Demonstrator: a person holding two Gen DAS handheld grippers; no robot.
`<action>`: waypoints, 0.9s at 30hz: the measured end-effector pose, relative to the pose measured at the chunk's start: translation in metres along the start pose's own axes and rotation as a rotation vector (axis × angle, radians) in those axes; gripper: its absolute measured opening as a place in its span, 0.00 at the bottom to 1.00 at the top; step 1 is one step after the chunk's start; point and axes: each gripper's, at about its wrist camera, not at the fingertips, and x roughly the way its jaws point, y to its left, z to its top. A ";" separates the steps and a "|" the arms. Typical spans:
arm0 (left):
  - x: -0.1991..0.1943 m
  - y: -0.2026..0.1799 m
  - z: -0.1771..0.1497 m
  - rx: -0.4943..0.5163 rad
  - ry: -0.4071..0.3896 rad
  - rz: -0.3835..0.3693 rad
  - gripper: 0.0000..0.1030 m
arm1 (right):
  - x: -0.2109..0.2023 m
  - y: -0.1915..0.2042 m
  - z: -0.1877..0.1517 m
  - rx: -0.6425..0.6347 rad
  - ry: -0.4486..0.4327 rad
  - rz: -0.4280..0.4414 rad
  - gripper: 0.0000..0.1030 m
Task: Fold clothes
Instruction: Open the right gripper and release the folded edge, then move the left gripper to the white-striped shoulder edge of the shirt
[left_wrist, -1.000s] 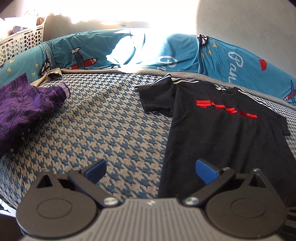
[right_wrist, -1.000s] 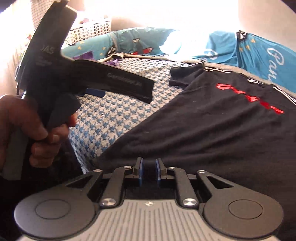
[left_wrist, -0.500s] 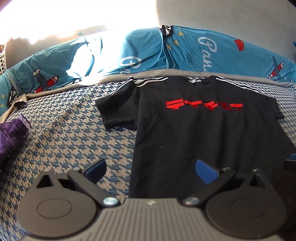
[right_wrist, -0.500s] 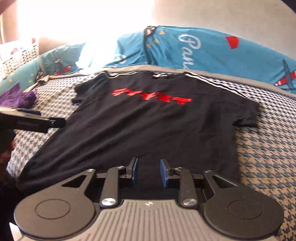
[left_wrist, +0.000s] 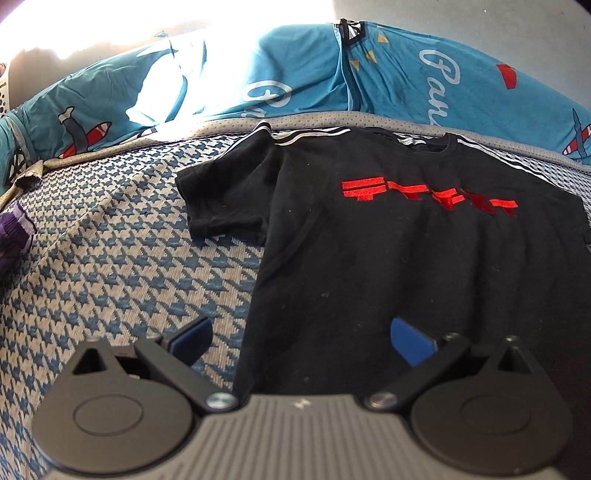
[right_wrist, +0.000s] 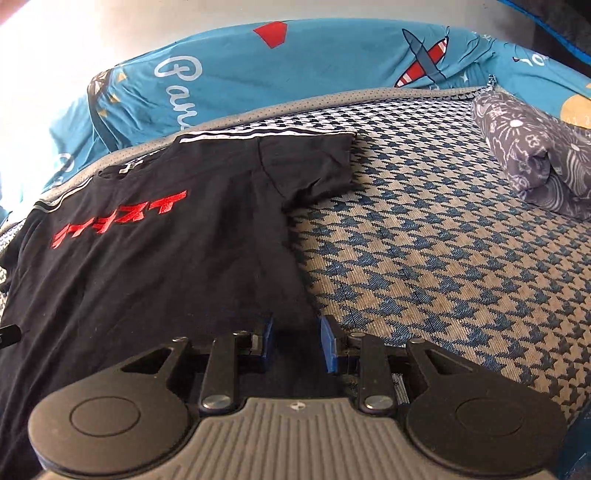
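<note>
black t-shirt (left_wrist: 424, 266) lies flat on the bed; left hand-held gripper (left_wrist: 301, 338) spread wide, right hand-held gripper (right_wrist: 295, 338) slightly parted, both empty.

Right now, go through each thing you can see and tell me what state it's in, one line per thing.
black T-shirt: spread flat on the bed, front up, both sleeves out, not yet folded.
left claw: wide open, empty, over the shirt's bottom left edge.
right claw: partly open, nothing gripped, over the shirt's bottom right edge.
grey patterned cloth: folded, lying at the bed's right side.
purple garment: unfolded, mostly out of view.
</note>
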 end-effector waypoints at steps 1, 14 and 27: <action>0.002 -0.001 -0.001 0.007 -0.002 0.014 1.00 | 0.000 0.002 -0.001 -0.019 -0.003 -0.009 0.24; 0.021 0.022 -0.004 -0.073 -0.033 0.116 1.00 | 0.003 0.013 -0.011 -0.162 -0.061 -0.148 0.01; 0.013 0.044 0.000 -0.194 0.019 0.100 1.00 | -0.005 -0.005 -0.003 -0.041 -0.036 -0.107 0.04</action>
